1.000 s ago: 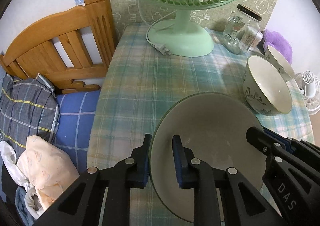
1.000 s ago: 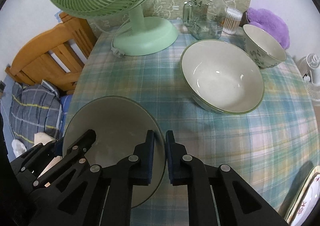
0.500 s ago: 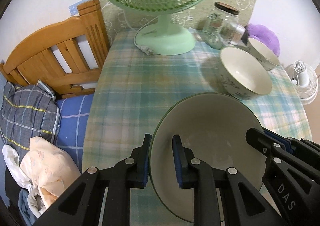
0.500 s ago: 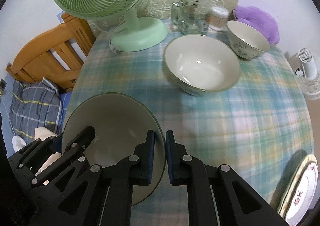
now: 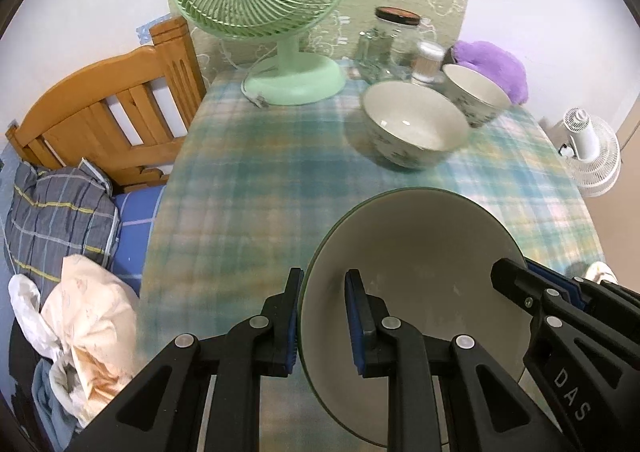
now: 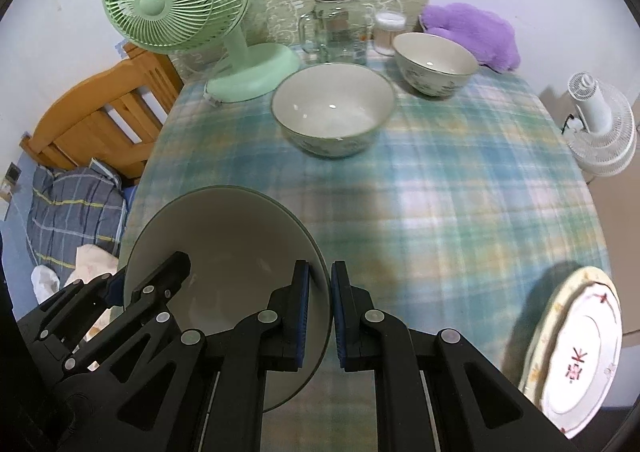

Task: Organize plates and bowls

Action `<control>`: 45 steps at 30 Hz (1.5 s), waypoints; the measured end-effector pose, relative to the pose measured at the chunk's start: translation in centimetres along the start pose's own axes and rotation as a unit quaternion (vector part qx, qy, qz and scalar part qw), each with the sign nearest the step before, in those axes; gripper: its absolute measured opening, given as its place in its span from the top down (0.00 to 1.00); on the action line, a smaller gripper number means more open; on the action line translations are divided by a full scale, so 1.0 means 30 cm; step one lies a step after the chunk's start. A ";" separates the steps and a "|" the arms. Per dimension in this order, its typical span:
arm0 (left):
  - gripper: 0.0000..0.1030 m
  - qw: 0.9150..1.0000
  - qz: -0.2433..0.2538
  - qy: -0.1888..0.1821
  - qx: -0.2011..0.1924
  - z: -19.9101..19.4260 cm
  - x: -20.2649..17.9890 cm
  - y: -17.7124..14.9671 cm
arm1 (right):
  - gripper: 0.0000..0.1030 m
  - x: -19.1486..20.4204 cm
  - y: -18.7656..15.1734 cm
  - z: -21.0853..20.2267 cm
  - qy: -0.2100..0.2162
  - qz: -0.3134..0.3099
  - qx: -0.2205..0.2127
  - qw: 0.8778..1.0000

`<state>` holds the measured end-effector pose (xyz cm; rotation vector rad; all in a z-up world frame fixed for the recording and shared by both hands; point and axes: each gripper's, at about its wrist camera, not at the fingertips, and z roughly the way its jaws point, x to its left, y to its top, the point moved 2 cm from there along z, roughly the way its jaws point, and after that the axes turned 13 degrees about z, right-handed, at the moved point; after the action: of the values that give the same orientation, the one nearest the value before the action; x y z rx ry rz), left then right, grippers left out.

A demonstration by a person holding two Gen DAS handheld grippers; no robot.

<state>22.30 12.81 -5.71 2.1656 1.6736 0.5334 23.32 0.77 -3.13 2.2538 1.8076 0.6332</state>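
Note:
Both grippers hold one large pale green-rimmed bowl (image 5: 416, 264) above the near part of the checked table (image 5: 256, 180). My left gripper (image 5: 323, 318) is shut on the bowl's left rim. My right gripper (image 6: 319, 312) is shut on its right rim; the bowl also shows in the right wrist view (image 6: 224, 248). A medium floral bowl (image 6: 332, 108) stands mid-table and a smaller floral bowl (image 6: 434, 62) stands behind it to the right. Stacked plates (image 6: 576, 364) sit at the table's near right edge.
A green desk fan (image 5: 276, 12) stands at the back left, with a glass jar (image 6: 336, 24) and a small container (image 6: 388, 32) next to it. A purple plush (image 6: 468, 32) lies at the back right. A wooden bed frame (image 5: 108, 112) with bedding lies left of the table, a white floor fan (image 6: 600, 124) right.
Both grippers have risen and drawn back with the large bowl, so the table's far objects now look smaller and more of the table, including the plates, shows.

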 end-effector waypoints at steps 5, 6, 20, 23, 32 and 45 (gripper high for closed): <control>0.82 1.000 -0.009 0.001 0.005 -0.041 -0.087 -0.042 | 0.86 -0.081 -0.042 -0.056 0.003 -0.006 0.001 1.000; 0.82 1.000 -0.009 0.001 0.006 -0.048 -0.108 -0.052 | 0.86 -0.102 -0.054 -0.071 0.002 -0.009 0.000 1.000; 0.82 1.000 0.014 0.000 0.019 -0.076 -0.336 -0.166 | 0.86 -0.324 -0.185 -0.138 -0.010 -0.027 0.011 1.000; 0.82 0.999 0.020 -0.004 0.030 -0.065 -0.362 -0.185 | 0.86 -0.355 -0.206 -0.135 -0.014 -0.028 0.016 0.999; 0.82 0.999 0.028 -0.014 0.040 -0.041 -0.393 -0.215 | 0.86 -0.397 -0.237 -0.111 -0.020 -0.019 0.021 0.999; 0.73 0.997 0.031 -0.011 0.066 -0.008 -0.388 -0.260 | 0.86 -0.391 -0.280 -0.075 -0.034 -0.028 0.018 0.999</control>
<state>12.96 3.42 -10.28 2.3128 1.6784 0.4243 12.94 -8.76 -6.95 2.2096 1.8578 0.5102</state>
